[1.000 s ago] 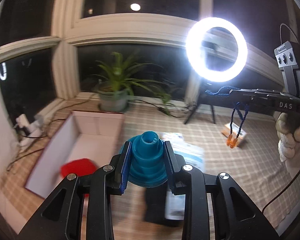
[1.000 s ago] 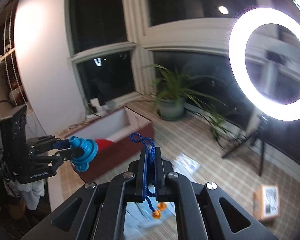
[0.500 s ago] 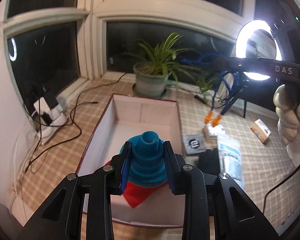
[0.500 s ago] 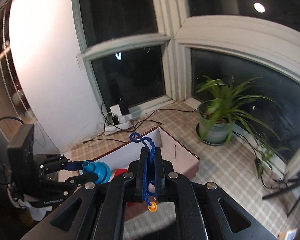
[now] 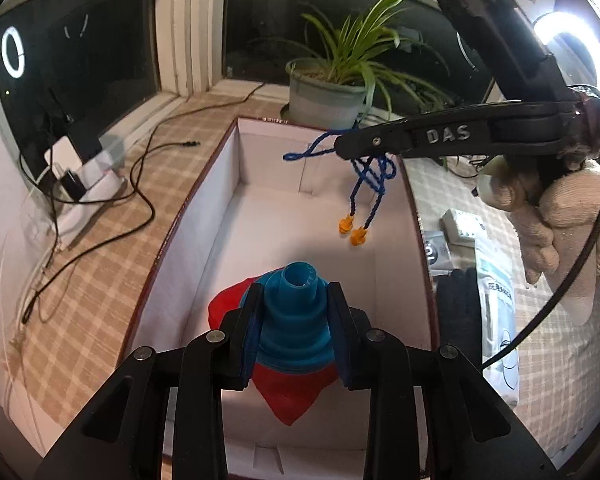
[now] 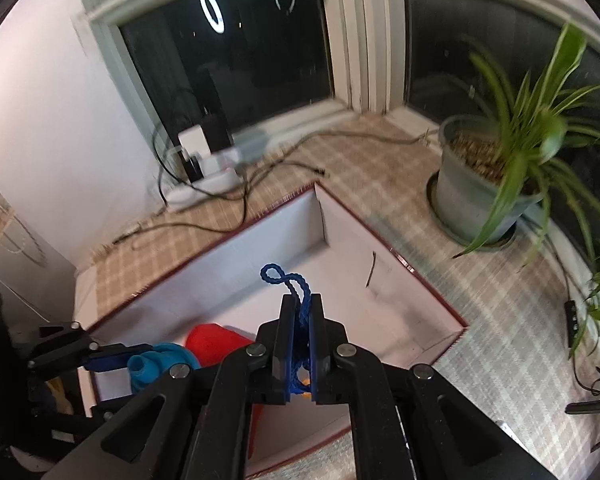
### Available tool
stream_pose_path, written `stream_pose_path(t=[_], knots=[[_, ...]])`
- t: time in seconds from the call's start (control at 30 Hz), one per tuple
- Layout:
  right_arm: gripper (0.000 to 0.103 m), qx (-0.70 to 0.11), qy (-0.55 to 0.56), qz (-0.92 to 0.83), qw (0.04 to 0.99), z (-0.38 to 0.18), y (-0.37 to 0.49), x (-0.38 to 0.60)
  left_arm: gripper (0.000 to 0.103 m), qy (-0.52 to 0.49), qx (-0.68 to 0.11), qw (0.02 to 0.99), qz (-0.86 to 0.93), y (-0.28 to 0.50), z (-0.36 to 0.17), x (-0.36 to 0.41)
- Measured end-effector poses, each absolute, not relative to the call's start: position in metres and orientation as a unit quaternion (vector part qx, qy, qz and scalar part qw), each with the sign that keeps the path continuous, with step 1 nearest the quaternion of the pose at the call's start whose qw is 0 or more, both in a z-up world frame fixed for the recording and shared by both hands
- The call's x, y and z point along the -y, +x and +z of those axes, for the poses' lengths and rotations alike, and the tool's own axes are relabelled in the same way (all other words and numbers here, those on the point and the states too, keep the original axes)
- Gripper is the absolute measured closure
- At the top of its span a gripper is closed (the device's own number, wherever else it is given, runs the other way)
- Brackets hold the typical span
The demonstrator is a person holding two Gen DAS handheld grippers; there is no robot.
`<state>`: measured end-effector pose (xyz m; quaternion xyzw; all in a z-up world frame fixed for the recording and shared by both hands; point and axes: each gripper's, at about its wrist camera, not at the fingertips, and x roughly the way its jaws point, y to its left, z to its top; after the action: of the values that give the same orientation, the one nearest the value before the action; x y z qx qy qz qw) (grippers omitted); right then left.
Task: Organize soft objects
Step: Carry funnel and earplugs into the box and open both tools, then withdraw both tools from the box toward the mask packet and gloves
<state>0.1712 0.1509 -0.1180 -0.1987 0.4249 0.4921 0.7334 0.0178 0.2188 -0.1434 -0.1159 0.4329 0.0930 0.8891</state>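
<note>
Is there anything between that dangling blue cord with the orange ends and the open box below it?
Nothing visible. The blue cord hangs from the right gripper over bare white floor of the box; the red item lies nearer, under the blue funnel.

The blue funnel (image 5: pixel 296 320) looks like soft, smooth rubber. The blue cord (image 5: pixel 370 176) is twisted string. The box (image 5: pixel 260 216) is matt white cardboard inside. The glove (image 5: pixel 556 216) is rough knitted cloth.

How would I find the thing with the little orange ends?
Look at the big white-lined box in front of the potted plant. Above it, the right tool pinches a blue braided cord. It alone dangles, with two orange plugs at its ends.
</note>
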Motion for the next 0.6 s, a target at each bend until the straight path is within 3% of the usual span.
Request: stream_pose_path(t=[0.27, 0.33, 0.4, 0.43, 0.5, 0.53, 0.6], knots=[[0.094, -0.457, -0.215, 0.475, 0.72, -0.149, 0.19, -0.168, 0.072, -0.117, -0.463, 0.874, 0.089, 0.031, -0.159, -0.217], [0.084, -0.462, -0.218, 0.474, 0.717, -0.151, 0.192, -0.169, 0.071, -0.119, -0.469, 0.871, 0.087, 0.033, -0.16, -0.216], [0.049, -0.461, -0.223, 0.472, 0.717, -0.152, 0.192, -0.171, 0.071, -0.121, -0.47, 0.87, 0.087, 0.033, -0.16, -0.214], [0.045, -0.461, -0.224, 0.472, 0.717, -0.151, 0.192, -0.171, 0.071, -0.123, -0.469, 0.87, 0.087, 0.033, -0.16, -0.214], [0.045, -0.455, -0.22, 0.472, 0.723, -0.148, 0.191, -0.169, 0.06, -0.127, -0.47, 0.869, 0.087, 0.033, -0.159, -0.214], [0.045, -0.453, -0.218, 0.473, 0.724, -0.146, 0.191, -0.168, 0.05, -0.129, -0.47, 0.868, 0.092, 0.032, -0.158, -0.215], [0.045, -0.452, -0.21, 0.474, 0.726, -0.141, 0.191, -0.164, 0.046, -0.131, -0.464, 0.87, 0.097, 0.03, -0.156, -0.215]])
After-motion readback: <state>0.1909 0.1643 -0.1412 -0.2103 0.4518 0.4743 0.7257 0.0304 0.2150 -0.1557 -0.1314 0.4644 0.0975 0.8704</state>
